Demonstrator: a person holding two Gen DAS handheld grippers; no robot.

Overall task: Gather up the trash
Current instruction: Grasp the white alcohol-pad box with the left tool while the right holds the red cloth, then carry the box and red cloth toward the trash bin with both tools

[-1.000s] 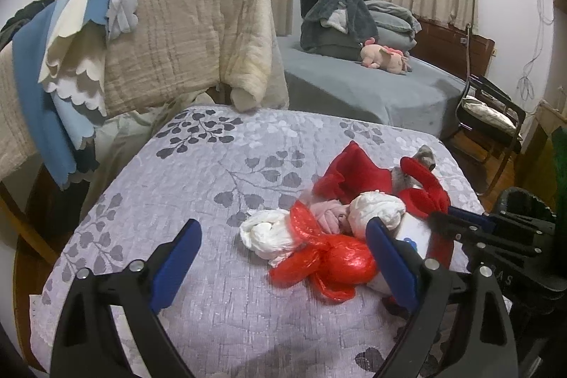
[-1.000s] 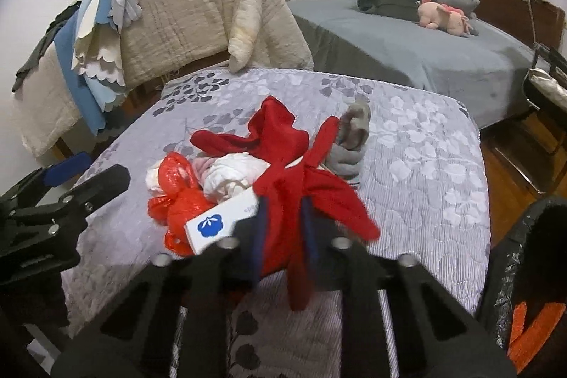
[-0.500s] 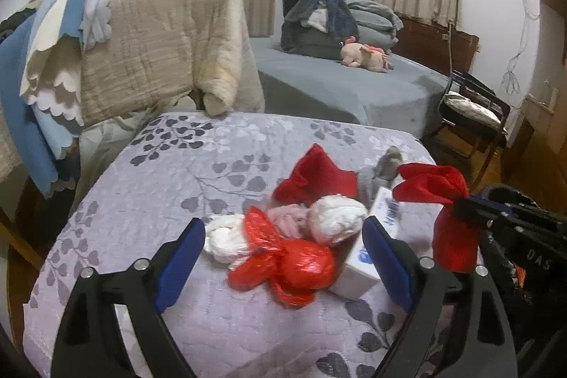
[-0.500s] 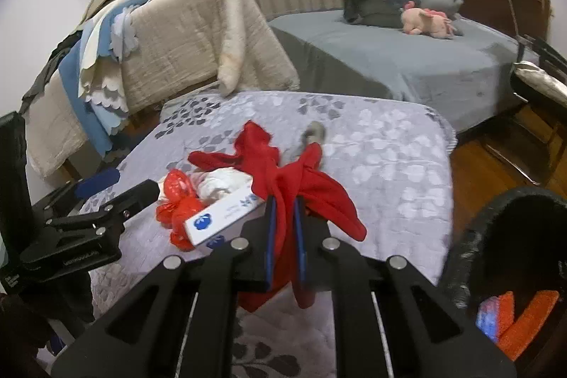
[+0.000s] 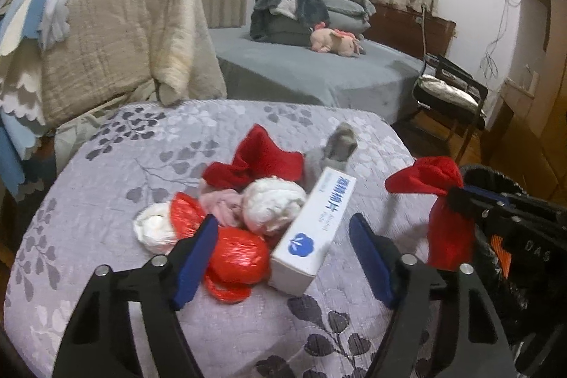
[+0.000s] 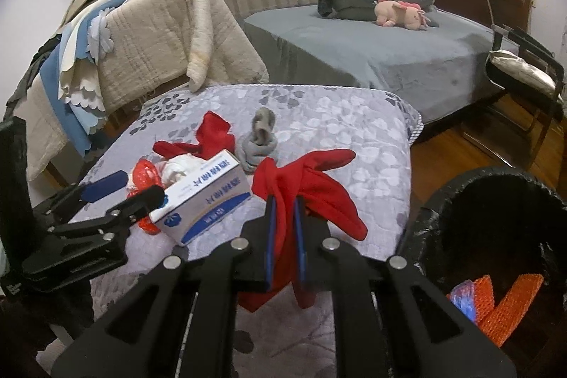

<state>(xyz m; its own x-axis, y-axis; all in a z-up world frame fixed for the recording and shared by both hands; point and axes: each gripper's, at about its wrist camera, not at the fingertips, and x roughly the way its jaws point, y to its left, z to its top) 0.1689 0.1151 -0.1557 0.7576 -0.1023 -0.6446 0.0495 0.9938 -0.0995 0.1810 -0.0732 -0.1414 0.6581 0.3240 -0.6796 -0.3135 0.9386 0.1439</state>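
Note:
My right gripper (image 6: 283, 218) is shut on a red cloth (image 6: 312, 186) and holds it above the table's right edge, beside the black-lined trash bin (image 6: 460, 186). The same red cloth (image 5: 443, 225) shows in the left wrist view. My left gripper (image 5: 280, 254) is open and empty, low over the pile on the table. The pile holds a white and blue box (image 5: 312, 232), a red plastic bag (image 5: 237, 254), two white wads (image 5: 273, 204), a pink rag (image 5: 219, 204), another red cloth (image 5: 258, 162) and a grey sock (image 5: 336, 144).
The table has a grey leaf-print cover (image 5: 124, 165). The bin holds orange netting (image 6: 503, 303). A chair draped with blankets (image 5: 117, 30) stands behind the table, a bed (image 5: 308, 73) further back, and a dark chair (image 5: 450, 87) at the right.
My right gripper has lifted the red cloth off the pile and carried it right toward the bin. My left gripper has moved closer over the box and red bag.

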